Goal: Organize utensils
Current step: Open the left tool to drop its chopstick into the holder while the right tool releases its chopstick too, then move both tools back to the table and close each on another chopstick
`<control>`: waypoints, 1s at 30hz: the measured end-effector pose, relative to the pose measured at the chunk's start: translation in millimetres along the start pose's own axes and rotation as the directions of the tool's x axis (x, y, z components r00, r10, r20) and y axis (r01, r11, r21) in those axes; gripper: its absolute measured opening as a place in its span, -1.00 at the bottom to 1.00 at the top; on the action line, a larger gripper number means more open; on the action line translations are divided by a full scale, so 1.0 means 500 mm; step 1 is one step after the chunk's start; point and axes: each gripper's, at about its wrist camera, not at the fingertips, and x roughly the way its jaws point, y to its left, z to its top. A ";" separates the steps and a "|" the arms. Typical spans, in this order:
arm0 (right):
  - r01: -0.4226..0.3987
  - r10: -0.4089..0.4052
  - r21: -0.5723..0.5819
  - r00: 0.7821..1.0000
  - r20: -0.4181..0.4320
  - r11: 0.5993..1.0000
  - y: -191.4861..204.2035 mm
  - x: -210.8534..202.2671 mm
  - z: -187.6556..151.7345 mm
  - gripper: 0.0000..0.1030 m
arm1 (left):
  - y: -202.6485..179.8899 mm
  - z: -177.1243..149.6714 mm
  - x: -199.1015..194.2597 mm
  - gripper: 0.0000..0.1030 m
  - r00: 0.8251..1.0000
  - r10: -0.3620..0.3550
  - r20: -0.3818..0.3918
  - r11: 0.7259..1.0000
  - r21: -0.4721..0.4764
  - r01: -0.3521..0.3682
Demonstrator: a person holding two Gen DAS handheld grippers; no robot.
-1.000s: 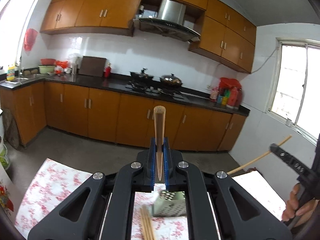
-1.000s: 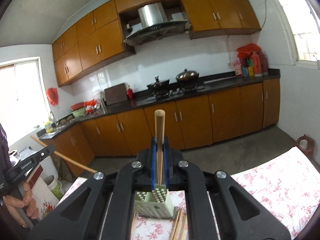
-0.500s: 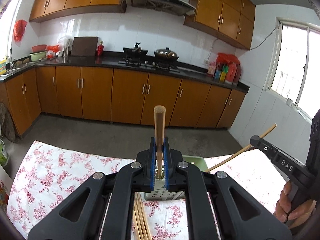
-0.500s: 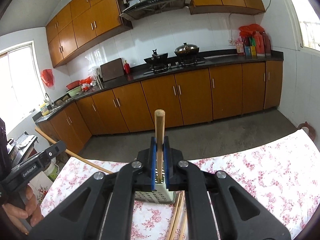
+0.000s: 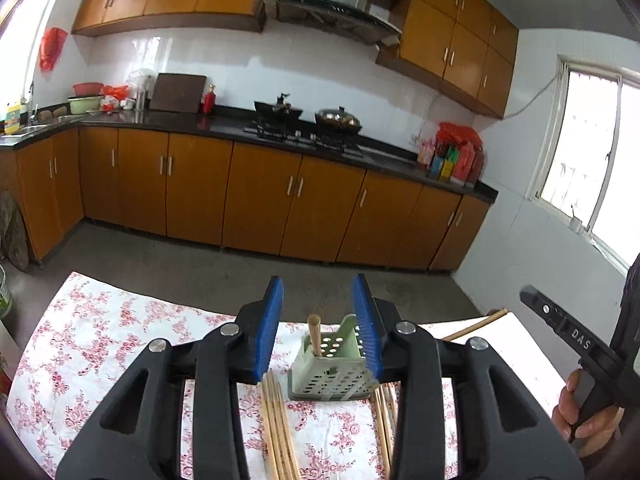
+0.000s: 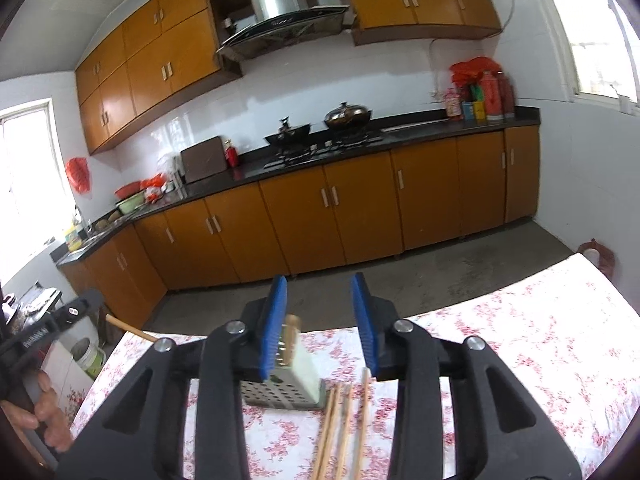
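Hovering with both claws spread wide, your left gripper (image 5: 318,328) and right gripper (image 6: 322,328) grip nothing; chopstick (image 5: 315,335) stands in holder (image 5: 330,376) just below-ahead, loose chopsticks (image 6: 340,424) beneath on tablecloth (image 6: 540,344).

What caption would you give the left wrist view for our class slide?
Left gripper, jaws open, above a green perforated plastic holder with one wooden chopstick inside; more lie on the floral tablecloth.

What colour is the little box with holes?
Pale green perforated plastic holder, clearest in the left wrist view.
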 end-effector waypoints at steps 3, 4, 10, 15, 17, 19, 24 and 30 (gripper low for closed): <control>0.047 -0.047 0.004 0.999 -0.012 0.999 -0.036 -0.012 -0.030 -0.32 | 0.019 -0.005 -0.024 -0.29 1.000 0.022 0.020 1.000 -0.007 -0.021; 0.063 -0.063 0.005 0.998 -0.026 0.998 -0.049 -0.011 -0.043 -0.32 | 0.026 -0.010 -0.030 -0.29 0.999 0.033 0.023 0.999 -0.010 -0.032; 0.108 -0.109 -0.017 0.970 -0.217 0.994 -0.102 0.041 -0.185 -0.32 | 0.104 -0.085 -0.040 -0.29 0.989 0.144 -0.027 0.989 -0.021 -0.144; 0.052 -0.069 -0.052 0.912 -0.404 0.997 -0.083 0.099 -0.337 -0.49 | 0.158 -0.191 0.009 -0.29 0.963 0.205 -0.178 0.978 -0.001 -0.208; 0.035 -0.056 -0.054 0.892 -0.449 0.998 -0.072 0.115 -0.376 -0.52 | 0.170 -0.231 0.025 -0.29 0.951 0.198 -0.237 0.979 -0.007 -0.205; 0.034 -0.062 -0.068 0.877 -0.476 0.997 -0.060 0.130 -0.407 -0.52 | 0.176 -0.265 0.037 -0.29 0.941 0.190 -0.280 0.980 -0.009 -0.200; 0.056 -0.105 -0.116 0.870 -0.481 0.992 -0.051 0.147 -0.429 -0.69 | 0.169 -0.320 0.063 -0.29 0.925 0.155 -0.346 0.987 0.007 -0.162; 0.217 -0.236 -0.095 0.861 -0.450 0.972 -0.111 0.152 -0.411 -0.85 | 0.137 -0.355 0.075 -0.29 0.916 0.100 -0.389 0.995 0.021 -0.100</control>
